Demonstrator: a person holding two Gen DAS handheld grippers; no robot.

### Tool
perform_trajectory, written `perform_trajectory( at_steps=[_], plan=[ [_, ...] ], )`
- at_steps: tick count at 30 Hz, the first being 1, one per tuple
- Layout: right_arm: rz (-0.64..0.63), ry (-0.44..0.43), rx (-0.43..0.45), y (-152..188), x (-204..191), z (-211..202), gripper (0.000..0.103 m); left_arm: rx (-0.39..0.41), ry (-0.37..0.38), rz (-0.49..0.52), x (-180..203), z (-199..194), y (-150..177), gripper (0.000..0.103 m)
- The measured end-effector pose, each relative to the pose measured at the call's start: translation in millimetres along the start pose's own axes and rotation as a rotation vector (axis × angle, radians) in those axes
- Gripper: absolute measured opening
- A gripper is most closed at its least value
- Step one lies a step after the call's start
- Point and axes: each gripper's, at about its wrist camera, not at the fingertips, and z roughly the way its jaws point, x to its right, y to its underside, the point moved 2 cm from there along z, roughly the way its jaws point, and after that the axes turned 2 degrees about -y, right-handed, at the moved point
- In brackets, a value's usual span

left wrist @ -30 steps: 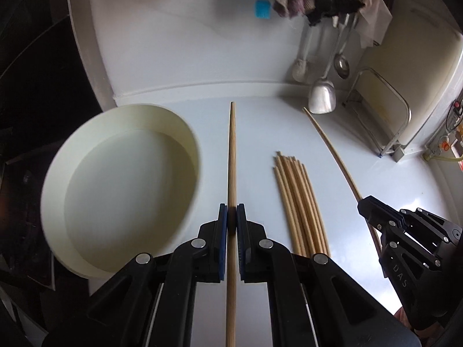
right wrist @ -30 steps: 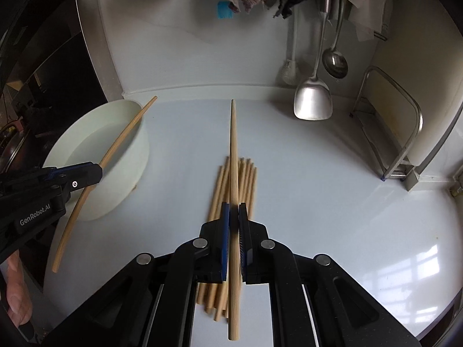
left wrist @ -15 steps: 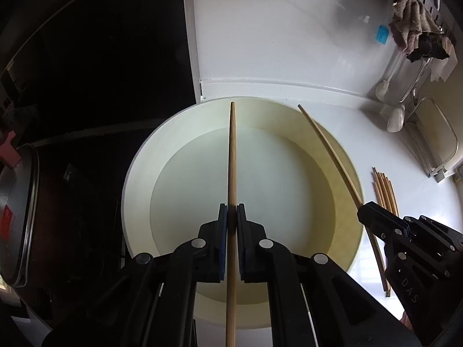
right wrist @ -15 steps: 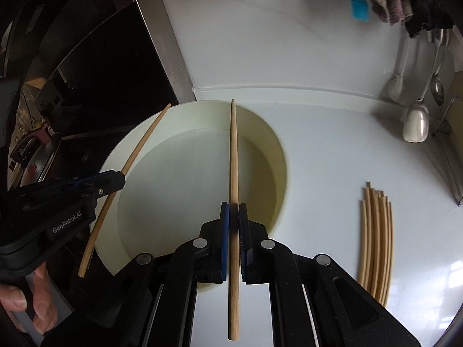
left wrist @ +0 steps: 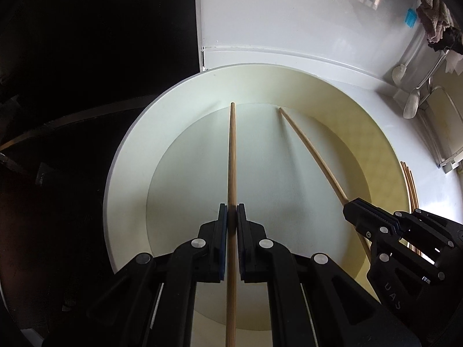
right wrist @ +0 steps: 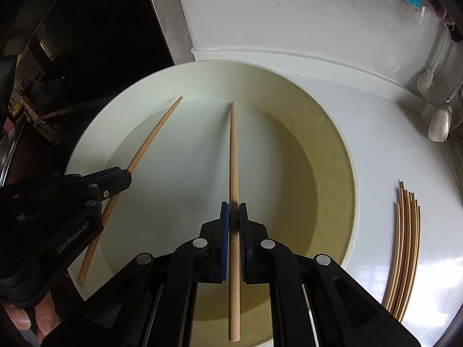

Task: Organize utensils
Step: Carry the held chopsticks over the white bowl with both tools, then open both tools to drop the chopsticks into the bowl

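Note:
My left gripper (left wrist: 231,208) is shut on a wooden chopstick (left wrist: 231,156) and holds it over the round cream basin (left wrist: 127,156), tip pointing at the far wall of the basin. My right gripper (right wrist: 233,206) is shut on a second chopstick (right wrist: 233,150), also held over the basin (right wrist: 351,173). Each gripper shows in the other's view: the right one (left wrist: 351,209) with its chopstick (left wrist: 312,147), the left one (right wrist: 127,175) with its chopstick (right wrist: 156,133). Several more chopsticks (right wrist: 405,245) lie in a bundle on the white counter right of the basin.
A ladle (right wrist: 439,121) and a brush (right wrist: 425,81) hang on the white back wall at the right, with cloths (left wrist: 434,26) above. A dark stove area (left wrist: 86,57) lies left of the basin. A metal rack (left wrist: 445,133) stands at the far right.
Both grippers, each holding its chopstick, have swung left from above the counter bundle to over the basin and come down closer to it. The bundle now lies far to the right.

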Motion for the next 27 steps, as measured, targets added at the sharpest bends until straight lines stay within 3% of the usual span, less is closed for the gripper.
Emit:
perform_trajectory(
  at_steps=[12, 14, 16, 18, 22, 27],
  plan=[
    [0.015, 0.002, -0.037, -5.2, 6.1, 24.2, 0.007, -0.025, 0.014, -0.026, -13.9, 12.2, -1.4, 0.009],
    [0.016, 0.005, -0.027, -3.9, 7.1, 19.5, 0.014, -0.014, 0.011, -0.025, -15.7, 7.5, -2.0, 0.023],
    [0.007, 0.013, -0.007, -3.7, 7.4, 14.0, 0.022, 0.013, -0.006, -0.029, -18.8, -1.2, -3.6, 0.048],
    [-0.005, 0.026, 0.014, -3.2, 8.2, 6.9, 0.025, 0.048, -0.017, -0.031, -20.9, -12.3, -6.3, 0.059],
    [0.013, 0.019, 0.036, 0.4, 13.5, -7.2, 0.031, 0.104, -0.049, -0.022, -25.3, -31.8, -8.9, 0.069],
    [0.035, -0.001, 0.062, 9.0, 17.7, -24.1, 0.036, 0.121, -0.056, -0.027, -26.0, -46.2, -5.8, 0.071]
  ],
)
